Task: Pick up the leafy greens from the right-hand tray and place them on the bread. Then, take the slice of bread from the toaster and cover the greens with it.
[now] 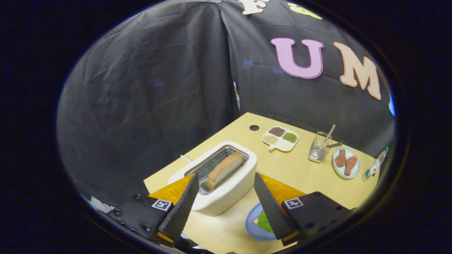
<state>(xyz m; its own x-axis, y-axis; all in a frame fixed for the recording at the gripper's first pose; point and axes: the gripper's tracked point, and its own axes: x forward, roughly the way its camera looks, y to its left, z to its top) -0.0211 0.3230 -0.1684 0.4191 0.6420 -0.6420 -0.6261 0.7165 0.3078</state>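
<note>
black cloth hangs behind a pale wooden table (310,183), and i'm looking down over the tool at it. the gripper (226,187) hangs above the table with its fingers spread wide and nothing between them. just ahead, between the fingertips, sits a white toaster (229,192) with one slice of bread (225,169) leaning in its slot, top crust poking up. under the right finger, nearer than the toaster, is a blue plate (252,225) with leafy greens (264,221) lying on a pale patch that looks like the bottom bread, though the finger covers most of it. so by my guess the greens are already placed and the toaster slice is next.

what could go wrong: the slice leans at an angle in the slot, so fingers coming down square to the toaster could pinch a corner and tear it, or drag it against the wire rack. a wide approach might also knock the toaster's rim. carrying it back, a loose hold could drop it beside the plate or push the greens off.

counting beyond the fingers: one divided dish (280,138) with four fillings, one glass cup (319,148) holding a stick, one small plate (346,162) with two reddish-brown pieces, one bottle (375,165) further right. one toaster, one slice in it, one blue plate.
</note>
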